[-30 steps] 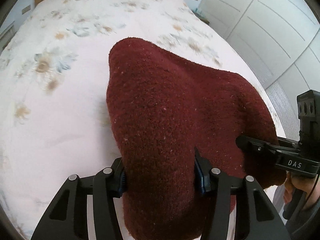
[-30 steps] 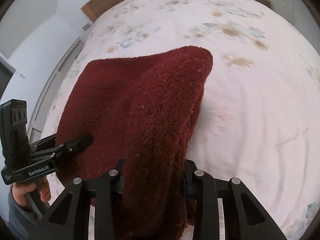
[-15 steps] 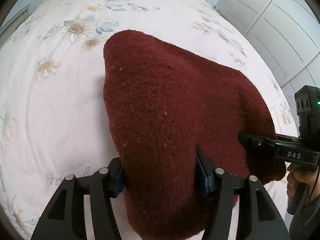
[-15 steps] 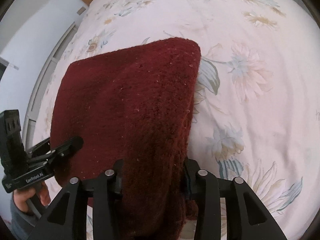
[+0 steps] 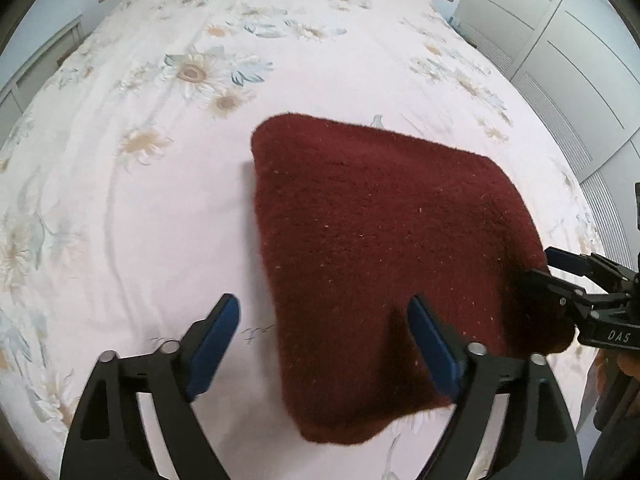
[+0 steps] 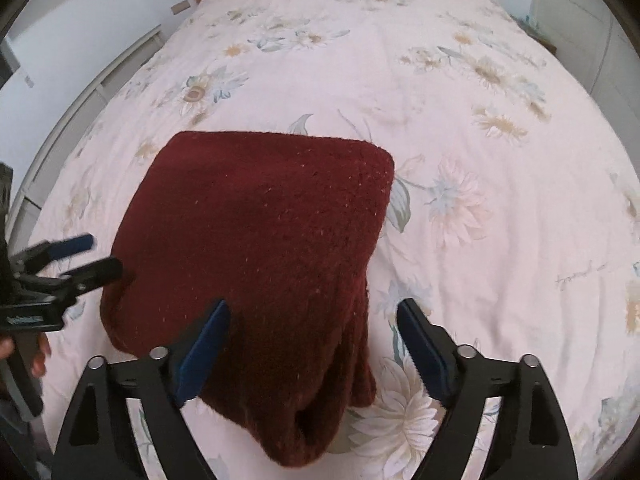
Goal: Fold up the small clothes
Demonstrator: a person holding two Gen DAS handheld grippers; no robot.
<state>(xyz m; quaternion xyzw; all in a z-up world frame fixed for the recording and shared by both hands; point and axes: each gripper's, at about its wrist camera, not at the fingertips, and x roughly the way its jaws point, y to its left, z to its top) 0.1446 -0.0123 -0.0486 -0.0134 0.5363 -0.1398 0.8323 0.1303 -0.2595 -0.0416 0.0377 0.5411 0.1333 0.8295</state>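
Maroon knit garment [image 5: 384, 248]: folded, lying flat on the floral bedsheet [image 5: 160, 200] near the bed's near edge.
Handling: soft, thick, light; probably slumps when lifted. Best taken at a corner or folded edge.
Left gripper [image 5: 324, 344]: fingers spread, holding nothing, straddling the near left corner.
Right gripper [image 6: 312, 348]: spread, empty, over the bunched near edge.
Room: bare sheet all around, most of it beyond the garment.

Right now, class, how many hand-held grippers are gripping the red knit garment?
0. The left hand-held gripper and right hand-held gripper both stand open around the near edge of the red knit garment.
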